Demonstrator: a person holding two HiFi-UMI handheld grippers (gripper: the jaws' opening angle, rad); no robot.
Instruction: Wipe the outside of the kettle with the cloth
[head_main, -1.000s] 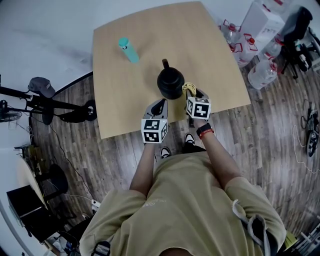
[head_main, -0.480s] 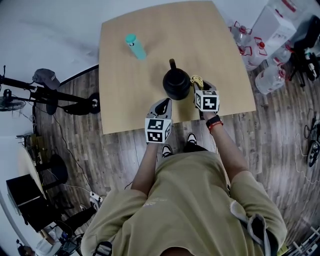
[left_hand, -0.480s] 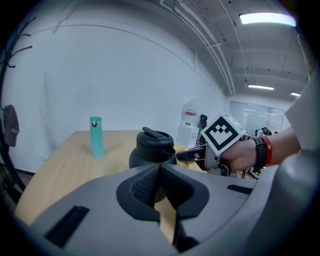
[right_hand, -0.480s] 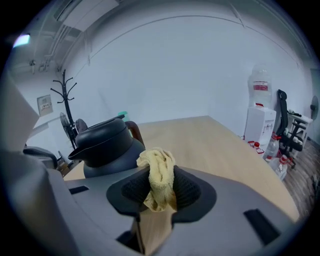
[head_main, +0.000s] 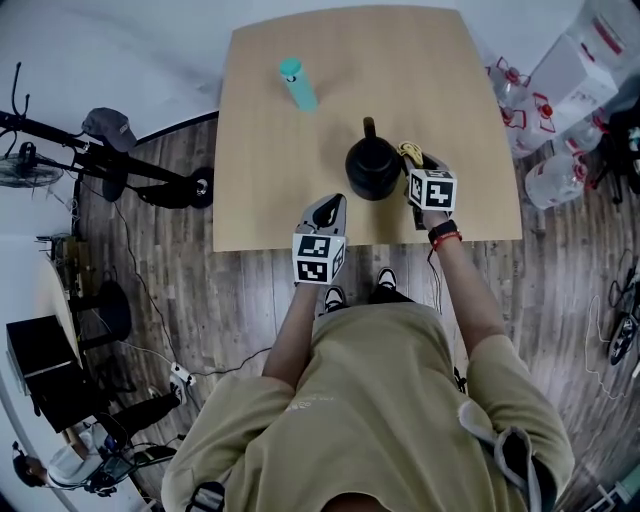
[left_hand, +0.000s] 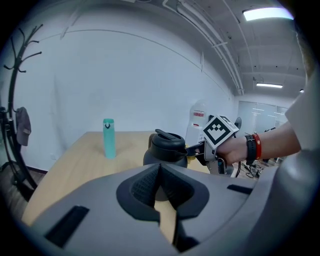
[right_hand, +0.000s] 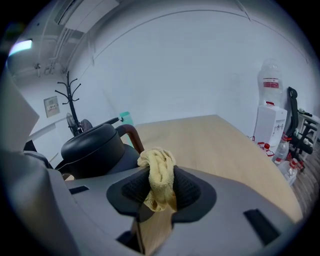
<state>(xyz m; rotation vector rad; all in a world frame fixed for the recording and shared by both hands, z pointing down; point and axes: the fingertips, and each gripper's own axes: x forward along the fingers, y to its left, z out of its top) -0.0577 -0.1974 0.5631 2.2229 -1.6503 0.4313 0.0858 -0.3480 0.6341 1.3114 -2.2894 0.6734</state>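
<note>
Hard to make out: In the left gripper view the gripper's grey body covers the base of the kettle (left_hand: 165, 147). In the right gripper view the teal bottle (right_hand: 125, 118) is only a sliver behind the kettle's handle, and the kettle's lower half is cut off. No view settles whether the cloth touches the kettle's wall.
Teal bottle (head_main: 297, 84): Upright, left of the table's middle and toward its far edge, well apart from everything else.
Left gripper (head_main: 324, 210): Reaching over the near edge of the table (head_main: 265, 170), to the left of the kettle and apart from it. Its jaws are pressed together with nothing between them (left_hand: 159, 174).
Kettle (head_main: 373, 168): Upright, a little right of the table's middle and nearer its near edge. Matte black, squat and rounded, with a black lid; a curved brownish handle shows in the right gripper view (right_hand: 92, 147).
Cloth (head_main: 407, 151): Pale yellow, bunched into a wad, just beside the kettle's right side.
Right gripper (head_main: 414, 160): At the kettle's right, its jaws pinching the cloth (right_hand: 159, 175), which bulges above the pads and hangs below them.
</note>
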